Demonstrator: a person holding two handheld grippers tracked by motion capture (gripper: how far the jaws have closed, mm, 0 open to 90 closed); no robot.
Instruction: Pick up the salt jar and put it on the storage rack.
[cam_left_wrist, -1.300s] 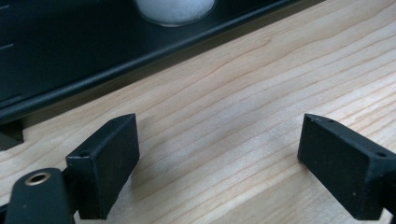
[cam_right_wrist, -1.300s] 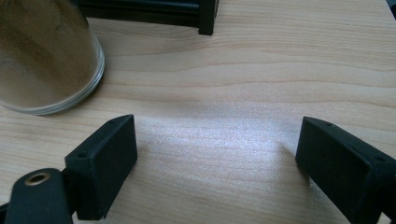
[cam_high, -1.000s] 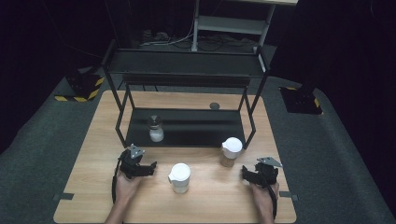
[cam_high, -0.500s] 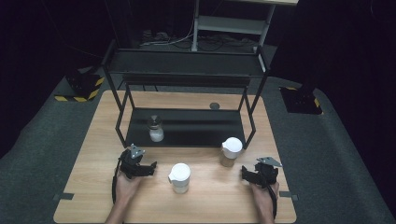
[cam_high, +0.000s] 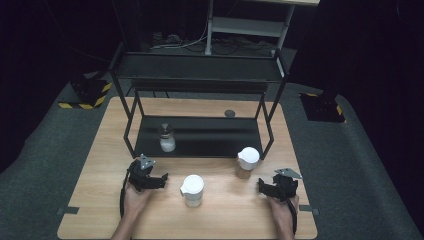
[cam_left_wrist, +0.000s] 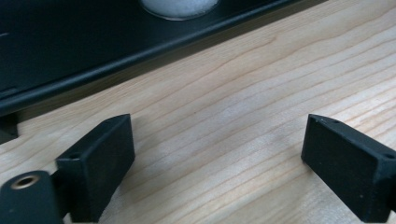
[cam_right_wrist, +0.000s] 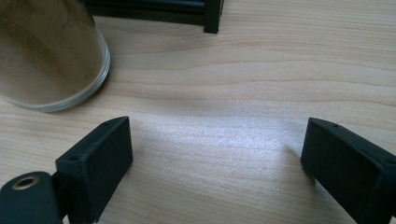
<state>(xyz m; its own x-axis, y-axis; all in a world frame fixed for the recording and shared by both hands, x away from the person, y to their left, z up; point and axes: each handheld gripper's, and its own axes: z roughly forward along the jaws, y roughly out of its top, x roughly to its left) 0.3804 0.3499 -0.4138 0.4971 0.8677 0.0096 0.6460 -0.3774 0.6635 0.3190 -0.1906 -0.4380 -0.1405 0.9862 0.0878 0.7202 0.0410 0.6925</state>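
Two white-lidded jars stand on the wooden table (cam_high: 100, 150): one with pale contents (cam_high: 192, 190) at the front middle, one with brown contents (cam_high: 246, 162) to its right. On the lower shelf of a black rack (cam_high: 200, 137) stands a small shaker (cam_high: 166, 138) with white contents. My left gripper (cam_high: 162, 180) rests on the table left of the front jar, open, jaws having just been opening, with bare wood between them (cam_left_wrist: 217, 154). To the right of the brown jar (cam_right_wrist: 46, 56) my right gripper (cam_high: 261, 186) is open as well, also just opening, nothing between its jaws (cam_right_wrist: 217, 154).
The black two-tier rack spans the back half of the table, its front legs (cam_high: 129, 131) standing close to the jars. A small dark disc (cam_high: 229, 113) lies behind the rack. Dark carpet surrounds the table, with yellow-striped blocks (cam_high: 85, 95) on the floor at left and right.
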